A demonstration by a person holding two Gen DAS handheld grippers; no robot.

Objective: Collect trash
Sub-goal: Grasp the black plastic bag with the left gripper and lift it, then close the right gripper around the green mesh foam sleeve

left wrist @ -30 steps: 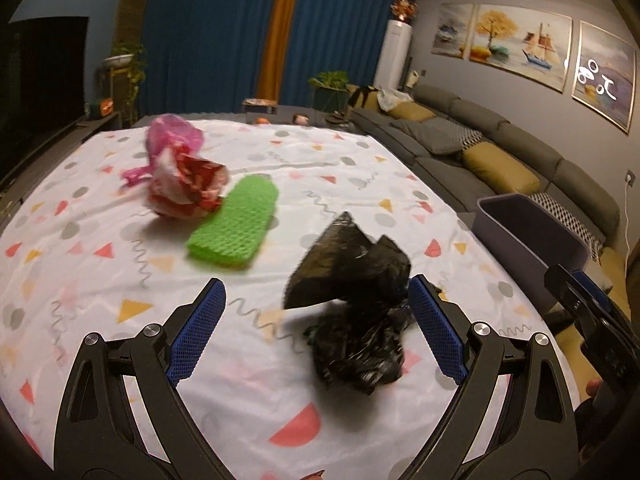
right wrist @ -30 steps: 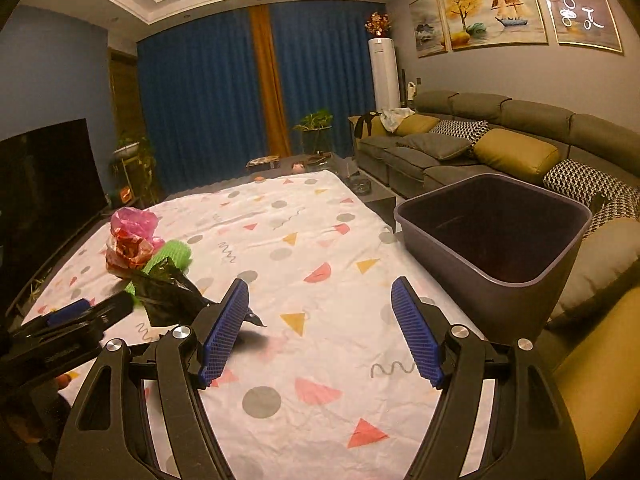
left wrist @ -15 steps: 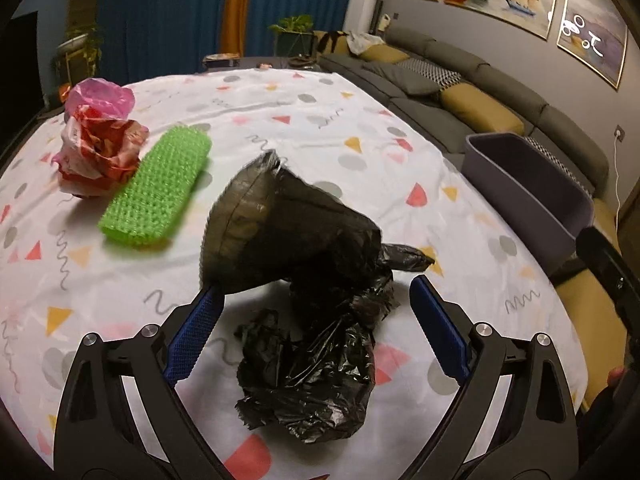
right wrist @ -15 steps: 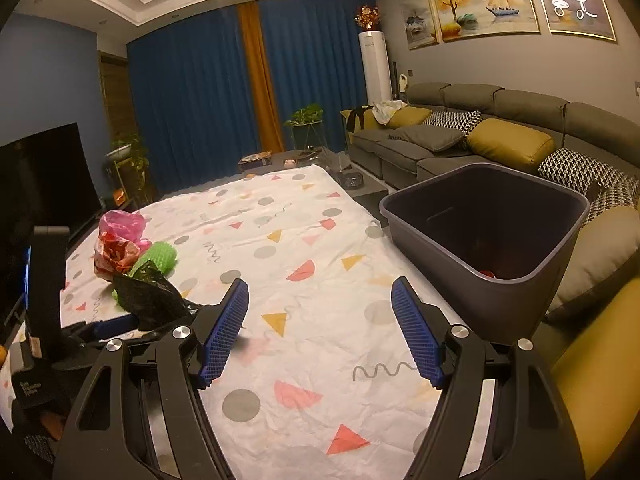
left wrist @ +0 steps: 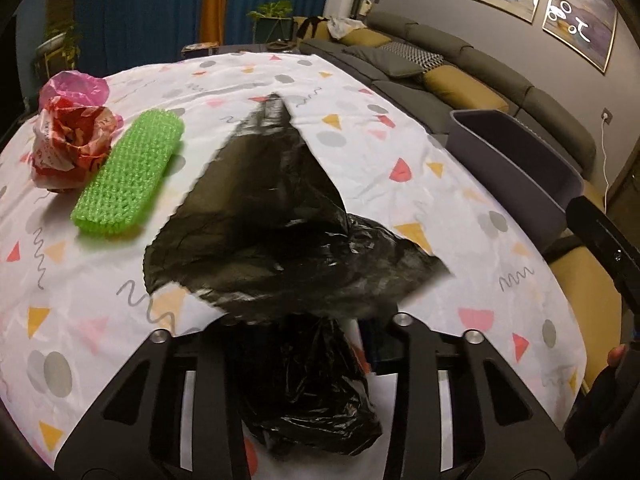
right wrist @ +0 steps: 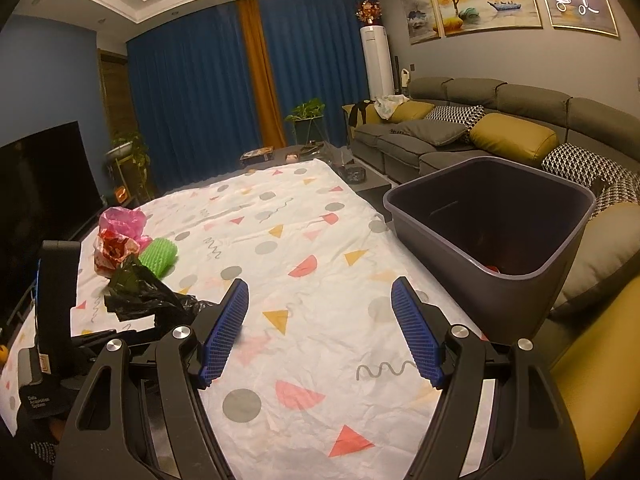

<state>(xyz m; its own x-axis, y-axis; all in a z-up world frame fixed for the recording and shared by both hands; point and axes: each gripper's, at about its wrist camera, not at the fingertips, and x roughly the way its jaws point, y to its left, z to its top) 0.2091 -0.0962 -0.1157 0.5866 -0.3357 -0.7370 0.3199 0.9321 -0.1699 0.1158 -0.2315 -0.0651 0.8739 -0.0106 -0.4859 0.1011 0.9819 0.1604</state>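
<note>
Left gripper [left wrist: 308, 332]: its jaws have just been closing on the black bag [left wrist: 280, 240], and the bag is between them. The pads are hidden under the plastic, but the film bunches at the jaw line, so the bag reads as gripped. The crumpled lower part sits on the tabletop [left wrist: 460, 216] just below the jaws; a broad loose sheet stands up beyond them.

Risk one: the hold appears to be on thin, slack film rather than on the bulk. On lifting, the plastic may slide through the pads or tear, and the bag may drop back.

Risk two: the loose sheet fills much of the left wrist view. It could catch on the cloth or drag it, and it hides what lies ahead.

Right gripper [right wrist: 320, 328]: jaws wide apart, nothing between them, hovering over bare cloth. It offers no support if the bag slips.

Bin [right wrist: 492, 220]: off the right edge of the tabletop, well apart from the bag. The carry is long; a trailing sheet may catch the rim and leave the bag hanging outside.

Farther left, the green mesh [left wrist: 128, 172] and the red-and-pink wrapper [left wrist: 72, 136] lie touching, not yet collected. A careless sweep could knock them off the far edge.
</note>
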